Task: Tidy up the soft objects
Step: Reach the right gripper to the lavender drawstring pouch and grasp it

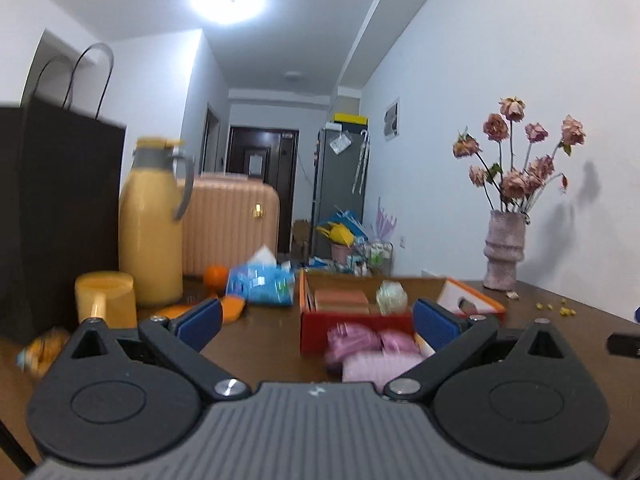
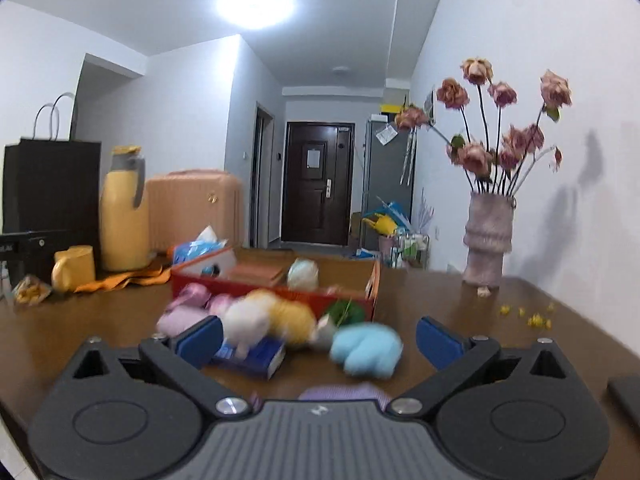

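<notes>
Fluffy pastel toys [image 2: 280,320] lie heaped at twelve o'clock before the right gripper [image 2: 318,338], just short of the red box [image 2: 280,292], and with both it and the left gripper [image 1: 316,326] gaping empty, a hasty grab could scatter them.

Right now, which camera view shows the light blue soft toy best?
The right wrist view shows it best: the light blue soft toy lies whole, though blurred, on the table ahead of the open right gripper, beside the other soft toys. The left wrist view does not show it at all.
</notes>
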The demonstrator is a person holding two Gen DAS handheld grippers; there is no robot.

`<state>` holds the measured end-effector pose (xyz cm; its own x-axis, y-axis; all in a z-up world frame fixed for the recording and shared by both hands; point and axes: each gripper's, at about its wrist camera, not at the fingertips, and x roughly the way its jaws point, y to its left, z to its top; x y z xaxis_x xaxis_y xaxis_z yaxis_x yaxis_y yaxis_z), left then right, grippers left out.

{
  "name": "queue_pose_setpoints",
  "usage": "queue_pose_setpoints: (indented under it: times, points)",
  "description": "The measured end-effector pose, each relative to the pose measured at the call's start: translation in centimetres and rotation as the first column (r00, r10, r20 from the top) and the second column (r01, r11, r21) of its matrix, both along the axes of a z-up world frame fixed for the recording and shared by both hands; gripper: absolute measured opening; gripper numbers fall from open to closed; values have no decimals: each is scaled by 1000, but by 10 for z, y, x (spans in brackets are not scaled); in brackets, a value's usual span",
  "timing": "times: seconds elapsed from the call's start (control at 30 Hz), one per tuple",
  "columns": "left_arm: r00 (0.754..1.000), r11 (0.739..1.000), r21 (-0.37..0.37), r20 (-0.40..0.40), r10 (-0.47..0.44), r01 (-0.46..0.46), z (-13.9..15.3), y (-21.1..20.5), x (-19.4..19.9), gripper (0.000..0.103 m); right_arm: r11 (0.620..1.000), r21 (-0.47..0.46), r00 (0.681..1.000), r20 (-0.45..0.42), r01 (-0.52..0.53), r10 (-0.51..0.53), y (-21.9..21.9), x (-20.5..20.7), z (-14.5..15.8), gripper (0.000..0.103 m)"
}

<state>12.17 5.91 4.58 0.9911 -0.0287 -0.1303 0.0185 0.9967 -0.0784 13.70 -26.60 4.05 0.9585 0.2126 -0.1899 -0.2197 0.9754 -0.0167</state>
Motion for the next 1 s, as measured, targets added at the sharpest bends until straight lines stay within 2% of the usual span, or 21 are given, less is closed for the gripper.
queue_pose_setpoints:
  times: [0.1,0.23,0.37,0.47,0.6,0.67,0.73,0.83,0.87,0.9,0.97,1.0]
  points:
    - [999,1000,15,-39,-19,19,-12,-1,-15,103,1000,-23,1000,-13,4,-4,7,-15,-15,103]
    - [999,995,89,-28,-31,33,-18,-10,-16,103,999,-38,999,-47,-18,16,13,-19,-22,103]
    - [997,998,42,-70,-40,43,-21,-14,-5,103,999,-23,997,-64,-40,39,18,-15,-22,102]
    - [994,996,56,-85,-71,76,-24,-21,3,103,999,-31,997,-74,-30,28,17,-9,-24,101]
    - [981,987,37,-122,-149,154,-24,-38,16,103,1000,2,994,-108,16,-16,-2,6,-25,91]
    - [958,969,4,-149,-243,247,-24,-54,23,103,998,27,987,-156,51,-46,-19,20,-27,84]
    - [925,940,-27,-167,-340,341,-24,-74,31,103,995,49,979,-190,90,-80,-35,34,-31,75]
    - [861,881,-95,-188,-473,463,-29,-110,46,100,988,99,965,-246,114,-87,-58,57,-38,63]
    - [841,866,-111,-207,-501,488,-31,-125,52,90,987,117,962,-260,112,-78,-64,63,-40,63]
    - [825,858,-117,-239,-513,499,-34,-138,58,87,985,132,959,-275,110,-70,-69,69,-42,62]
    - [781,838,-152,-308,-544,524,-43,-160,72,68,983,149,954,-294,103,-55,-77,79,-44,60]
    - [764,830,-173,-327,-556,530,-46,-165,76,65,983,156,954,-297,92,-43,-79,83,-45,60]
